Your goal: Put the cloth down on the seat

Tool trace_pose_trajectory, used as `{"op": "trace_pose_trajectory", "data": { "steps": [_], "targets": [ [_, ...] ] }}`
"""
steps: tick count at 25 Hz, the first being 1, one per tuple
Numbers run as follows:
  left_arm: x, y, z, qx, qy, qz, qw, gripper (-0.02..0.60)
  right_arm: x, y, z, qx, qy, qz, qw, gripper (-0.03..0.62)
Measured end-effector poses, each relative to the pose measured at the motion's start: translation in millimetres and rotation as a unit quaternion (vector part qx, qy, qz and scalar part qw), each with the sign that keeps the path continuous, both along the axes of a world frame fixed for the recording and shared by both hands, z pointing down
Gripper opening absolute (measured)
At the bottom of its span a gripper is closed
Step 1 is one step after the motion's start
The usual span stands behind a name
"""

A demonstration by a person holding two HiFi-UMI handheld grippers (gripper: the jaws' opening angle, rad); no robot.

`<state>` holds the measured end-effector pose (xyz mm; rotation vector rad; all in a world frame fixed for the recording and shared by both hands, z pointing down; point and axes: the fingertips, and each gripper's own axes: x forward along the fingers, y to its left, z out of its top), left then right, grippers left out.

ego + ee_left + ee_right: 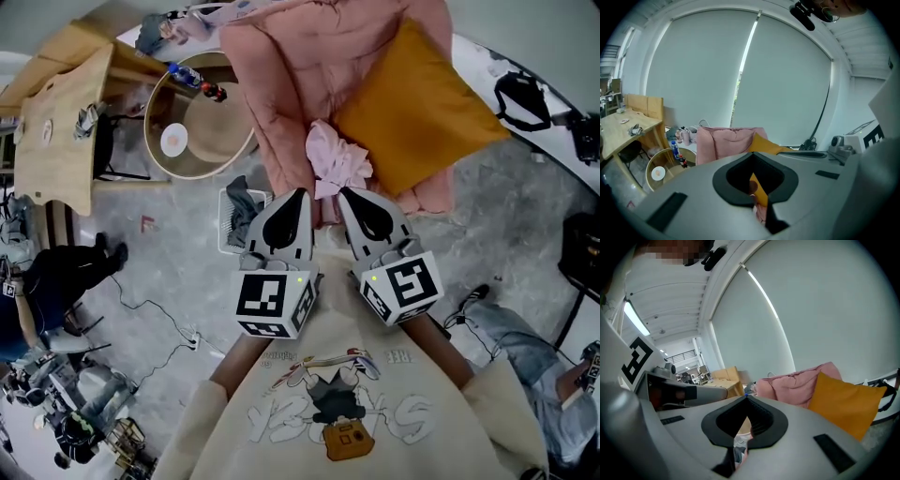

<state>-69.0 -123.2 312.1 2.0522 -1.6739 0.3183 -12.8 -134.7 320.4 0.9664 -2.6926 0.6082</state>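
Held cloth (336, 161) bunched over the pink seat (281, 84), at 12 o'clock from both tips. Pinched its near edge in left hand-held gripper (300, 197), closed narrow on the fabric. Gripped likewise with right hand-held gripper (345, 195) (sliver of fabric seen in each slit). Sat with cushion (412, 108) at 2 o'clock.

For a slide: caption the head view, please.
Left gripper and right gripper hold pink cloth at pink seat with orange cushion.
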Motion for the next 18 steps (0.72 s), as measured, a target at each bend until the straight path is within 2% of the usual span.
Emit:
{"op": "trace_pose_trajectory", "data": {
  "steps": [5,11,18],
  "targets": [
    [0.6,-4.0,-2.3,0.000,-0.003,0.002,1.0000,0.005,1.5,-0.6,-5.0,0.008,0.001,0.004,1.000,0.018],
    [12.0,-13.3,-11.0,0.014,-0.016,0.030,0.9993,0.006,8.5,-10.2,-9.4,0.010,-0.004,0.026,1.000,0.018],
    [11.7,-17.4,-7.0,0.012,-0.024,0.016,0.9995,0.005,11.7,-16.3,-6.4,0.011,-0.012,0.021,1.000,0.018]
  ]
}}
